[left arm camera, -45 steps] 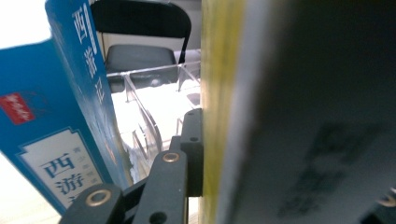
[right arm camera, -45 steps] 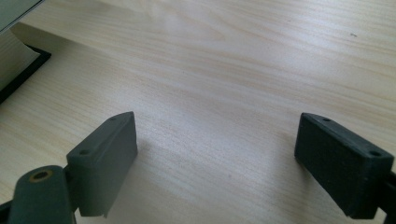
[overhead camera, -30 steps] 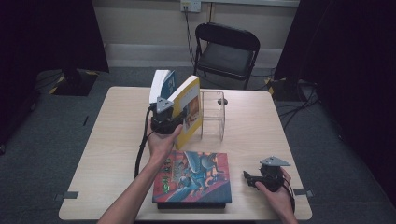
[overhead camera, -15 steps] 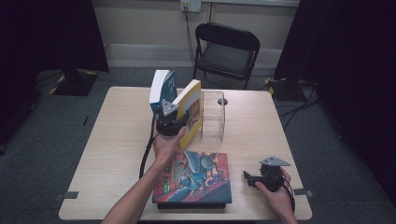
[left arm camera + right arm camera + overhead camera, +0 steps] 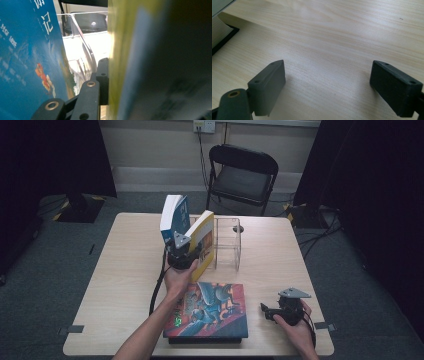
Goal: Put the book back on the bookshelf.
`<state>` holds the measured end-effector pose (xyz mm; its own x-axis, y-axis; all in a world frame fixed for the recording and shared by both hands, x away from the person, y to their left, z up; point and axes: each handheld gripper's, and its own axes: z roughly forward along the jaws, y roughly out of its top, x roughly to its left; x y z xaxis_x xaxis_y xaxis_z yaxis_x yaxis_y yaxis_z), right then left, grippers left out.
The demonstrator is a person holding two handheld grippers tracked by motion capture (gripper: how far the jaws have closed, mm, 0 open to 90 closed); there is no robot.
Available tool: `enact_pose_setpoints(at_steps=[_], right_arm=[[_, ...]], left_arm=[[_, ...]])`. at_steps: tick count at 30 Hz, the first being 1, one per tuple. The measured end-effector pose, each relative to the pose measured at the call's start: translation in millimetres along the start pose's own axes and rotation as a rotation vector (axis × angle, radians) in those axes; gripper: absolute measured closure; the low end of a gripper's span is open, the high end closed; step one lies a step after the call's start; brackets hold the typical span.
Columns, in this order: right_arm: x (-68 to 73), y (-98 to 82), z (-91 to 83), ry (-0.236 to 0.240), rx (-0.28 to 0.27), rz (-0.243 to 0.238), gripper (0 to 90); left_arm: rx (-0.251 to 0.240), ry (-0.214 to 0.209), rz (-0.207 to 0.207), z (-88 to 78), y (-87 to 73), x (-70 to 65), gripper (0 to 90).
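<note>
hiding behind the blurred yellow book (image 5: 160, 62), left tool's (image 5: 186, 256) far jaw

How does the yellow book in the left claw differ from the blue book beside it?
The yellow book is clamped in the left claw and leans against the clear acrylic rack; the blue book stands apart from the rack, with no claw on it. The yellow book's top sits lower than the blue book's. The blue book's cover shows white characters; the yellow one's is blurred. Both stand roughly on end.
</note>
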<state>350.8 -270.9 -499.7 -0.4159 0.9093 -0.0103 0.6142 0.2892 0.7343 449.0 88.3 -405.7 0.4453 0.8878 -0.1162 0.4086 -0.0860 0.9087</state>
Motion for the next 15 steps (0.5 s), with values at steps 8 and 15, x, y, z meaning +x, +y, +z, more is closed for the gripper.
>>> enact_pose_setpoints(at_steps=[8, 15], right_arm=[[0.0, 0.0, 0.0, 0.000, 0.000, 0.000, 12.9], [0.1, 0.1, 0.0, 0.000, 0.001, 0.001, 12.9]], left_arm=[[0.005, -0.037, 0.007, -13.0, 1.5, 4.0, 71.3], [0.001, -0.063, 0.013, -17.6, 5.0, 0.8, 70.6]])
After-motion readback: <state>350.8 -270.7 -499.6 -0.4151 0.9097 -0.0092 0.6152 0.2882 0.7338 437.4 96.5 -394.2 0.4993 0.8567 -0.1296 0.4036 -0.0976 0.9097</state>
